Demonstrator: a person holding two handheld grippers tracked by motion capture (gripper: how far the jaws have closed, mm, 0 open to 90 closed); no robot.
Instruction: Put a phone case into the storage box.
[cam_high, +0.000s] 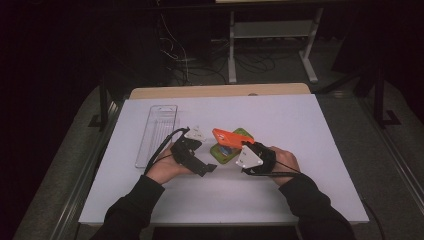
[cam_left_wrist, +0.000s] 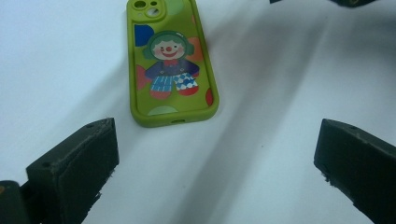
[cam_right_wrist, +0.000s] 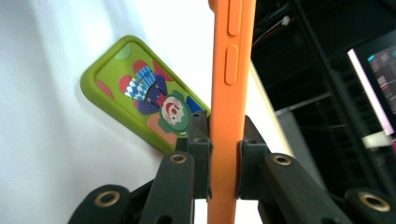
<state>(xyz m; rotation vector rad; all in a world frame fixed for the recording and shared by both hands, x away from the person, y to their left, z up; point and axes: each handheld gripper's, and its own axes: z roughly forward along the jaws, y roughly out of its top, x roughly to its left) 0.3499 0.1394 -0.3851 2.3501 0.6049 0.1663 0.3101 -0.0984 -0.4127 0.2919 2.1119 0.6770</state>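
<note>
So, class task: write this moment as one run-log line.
right gripper: shut on orange phone case, lifted | left gripper: open, empty | green clown case: flat on table

Clearance, as I read it from the console: white tabletop (cam_high: 300, 130) lies bare along its right half and its near edge, so I have open passage there. Obstacle one: clear plastic oblong tray (cam_high: 157, 132), at the left, well apart from the middle. Obstacle two: green rubbery phone case with a clown print (cam_left_wrist: 170, 65), flat at the centre, bare surface around it in my left gripper view. Obstacle three: orange phone case (cam_right_wrist: 231, 93), lifted just above the green one, blocking a straight drop onto it.
</note>
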